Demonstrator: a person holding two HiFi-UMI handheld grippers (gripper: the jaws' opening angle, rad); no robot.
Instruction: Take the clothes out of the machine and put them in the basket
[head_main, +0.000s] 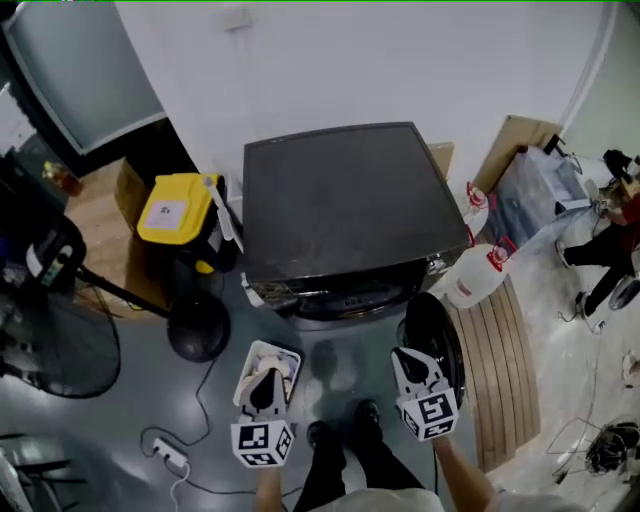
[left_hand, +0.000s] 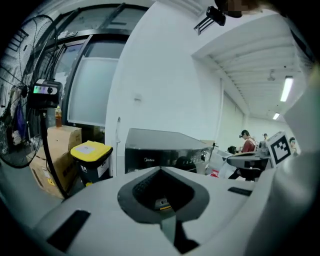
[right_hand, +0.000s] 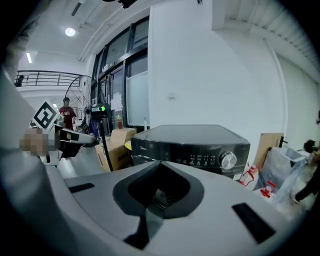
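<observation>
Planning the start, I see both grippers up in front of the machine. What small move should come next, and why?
Probably open the right gripper and lower it toward the front of the machine: it and the left gripper are both shut and empty, so no clothes are held yet.

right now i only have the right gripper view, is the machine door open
Observer: Yes. The head view shows the door swung open at the front right of the machine.
Operator: is the left one holding anything
Observer: No. The left gripper is shut, with nothing between its fingers.
Operator: anything lying on the floor by the person
Observer: A power strip with its cable lies on the floor, left of the person's shoes.
</observation>
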